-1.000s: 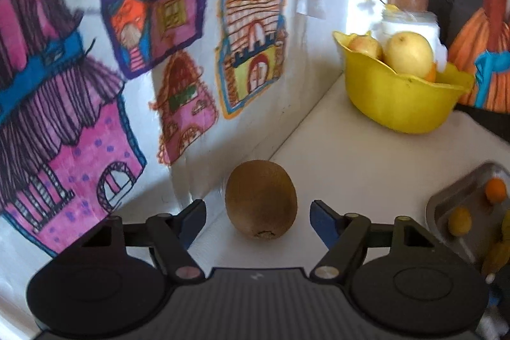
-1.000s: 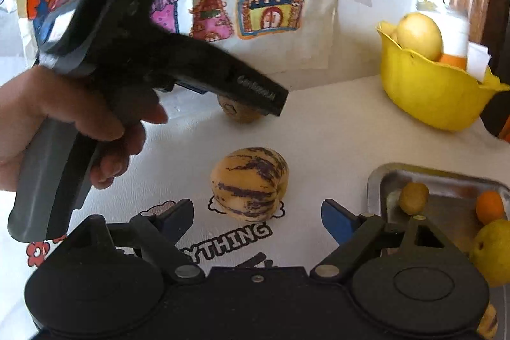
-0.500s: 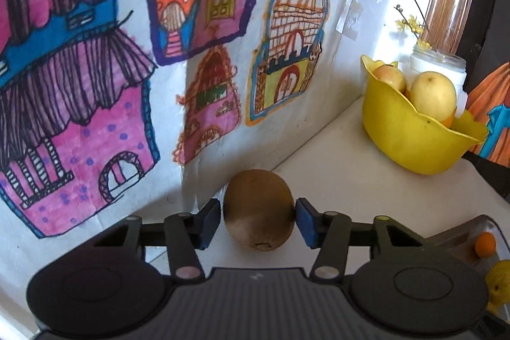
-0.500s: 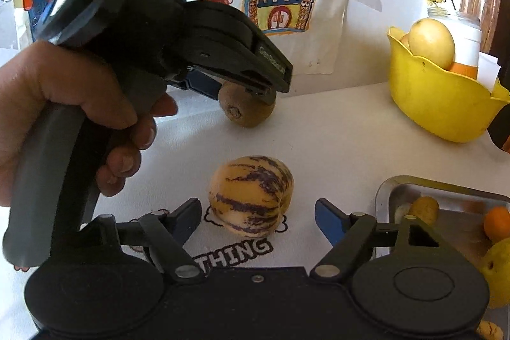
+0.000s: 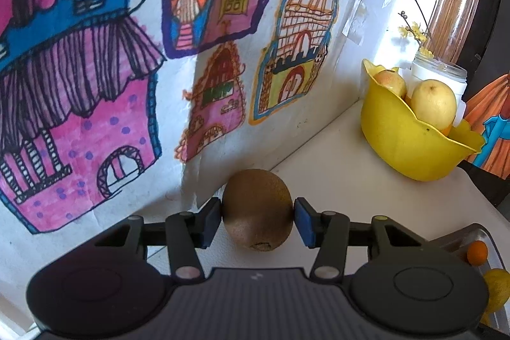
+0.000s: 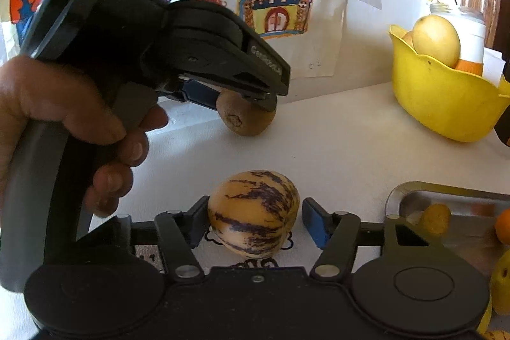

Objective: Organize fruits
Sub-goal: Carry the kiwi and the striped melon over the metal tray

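A brown kiwi (image 5: 257,209) sits between the blue pads of my left gripper (image 5: 257,220), which is shut on it near the foot of the wall. The right wrist view shows the same kiwi (image 6: 245,118) under that gripper, with a person's hand (image 6: 63,117) on its handle. A yellow fruit with purple stripes (image 6: 255,215) lies on the white table between the fingers of my right gripper (image 6: 255,223). Those jaws are closing: the left pad touches the fruit and the right pad stands a sliver off it.
A yellow bowl (image 5: 404,145) with pale fruits stands at the back right, a white jar (image 5: 440,78) behind it. A metal tray (image 6: 446,196) at the right holds small yellow and orange fruits. A wall of coloured house drawings (image 5: 127,69) closes the left and back.
My left jaws closed onto the kiwi and the left view rolled a little. The right jaws narrowed from wide apart to close around the striped fruit.
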